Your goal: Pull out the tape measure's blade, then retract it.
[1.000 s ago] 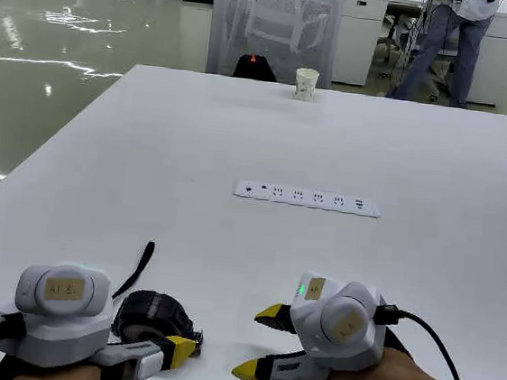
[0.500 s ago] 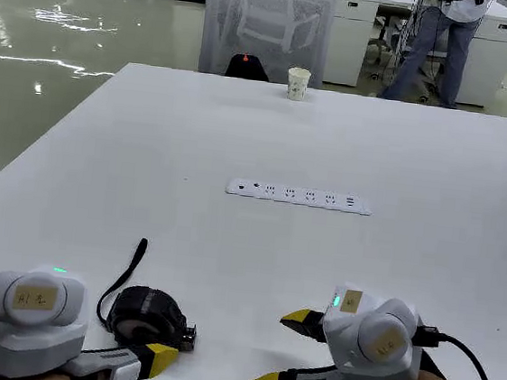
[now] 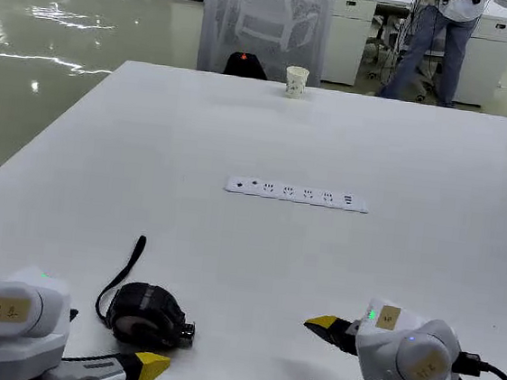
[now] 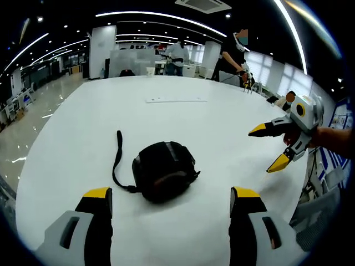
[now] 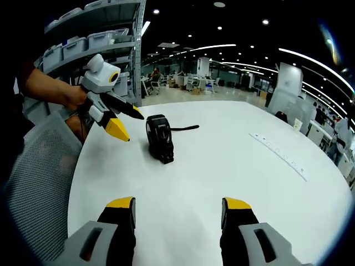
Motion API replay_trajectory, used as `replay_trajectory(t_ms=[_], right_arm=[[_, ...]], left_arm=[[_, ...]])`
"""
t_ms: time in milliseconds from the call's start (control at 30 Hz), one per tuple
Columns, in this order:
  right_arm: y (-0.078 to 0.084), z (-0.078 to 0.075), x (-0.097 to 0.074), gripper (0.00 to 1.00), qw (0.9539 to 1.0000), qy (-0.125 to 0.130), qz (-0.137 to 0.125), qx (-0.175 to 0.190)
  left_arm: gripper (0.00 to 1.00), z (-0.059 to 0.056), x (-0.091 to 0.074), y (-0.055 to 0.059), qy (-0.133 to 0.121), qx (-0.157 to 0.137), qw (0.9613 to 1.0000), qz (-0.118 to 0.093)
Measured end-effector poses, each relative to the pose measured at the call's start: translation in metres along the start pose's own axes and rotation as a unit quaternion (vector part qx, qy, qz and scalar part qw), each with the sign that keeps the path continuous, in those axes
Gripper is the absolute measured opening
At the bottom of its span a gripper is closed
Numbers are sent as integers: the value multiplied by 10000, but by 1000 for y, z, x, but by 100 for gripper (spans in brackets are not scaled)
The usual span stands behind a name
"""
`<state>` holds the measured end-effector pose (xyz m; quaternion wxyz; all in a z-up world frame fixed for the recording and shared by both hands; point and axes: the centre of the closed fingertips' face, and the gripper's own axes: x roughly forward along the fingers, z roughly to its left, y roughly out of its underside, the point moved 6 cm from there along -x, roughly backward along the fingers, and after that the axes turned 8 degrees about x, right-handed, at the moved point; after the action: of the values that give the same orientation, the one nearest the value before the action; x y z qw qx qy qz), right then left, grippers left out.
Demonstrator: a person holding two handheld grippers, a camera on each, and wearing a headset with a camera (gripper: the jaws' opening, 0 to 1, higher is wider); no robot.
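A black tape measure (image 3: pixel 145 313) lies on the white table (image 3: pixel 241 134) near its front edge, blade wound in, with its black wrist strap (image 3: pixel 122 272) trailing to the left. My left gripper (image 3: pixel 145 371) is open, just short of the case and not touching it; in the left gripper view the tape measure (image 4: pixel 163 169) lies ahead between the parted jaws of the left gripper (image 4: pixel 171 195). My right gripper (image 3: pixel 301 360) is open and empty, well to the right of the case. From the right gripper (image 5: pixel 179 204) the tape measure (image 5: pixel 160 136) lies ahead.
A white power strip (image 3: pixel 294 193) lies across the middle of the table. A paper cup (image 3: pixel 296 81) stands at the far edge, with a grey mesh chair (image 3: pixel 261 27) behind it. A person (image 3: pixel 442 37) stands by the cabinets at the back right.
Both grippers have drawn back toward the near table edge. The left one has moved away from the tape measure and the right one further right. The tape measure has stayed put.
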<state>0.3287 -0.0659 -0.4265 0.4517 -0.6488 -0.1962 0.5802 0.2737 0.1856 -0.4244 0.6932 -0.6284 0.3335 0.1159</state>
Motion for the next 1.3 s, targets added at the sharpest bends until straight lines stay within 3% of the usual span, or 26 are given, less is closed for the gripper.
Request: replay_trajectory(t_ms=[233,533,867,1300], right_arm=[[8,2,-14,65,9997,173,-76,136],[19,8,-29,73,9983,353,-260,383],[28,16,-40,81,9959,486,-489,581],[33,28,-51,90,9916,699,-710,822]], left_arm=[[85,-2,-4,2,139,95,9998,-93],[89,-5,-17,3,377,330,9981,-364],[91,-10,-28,9,544,684,9950,-490],[95,-21,-38,17,580,875,9930,-539]])
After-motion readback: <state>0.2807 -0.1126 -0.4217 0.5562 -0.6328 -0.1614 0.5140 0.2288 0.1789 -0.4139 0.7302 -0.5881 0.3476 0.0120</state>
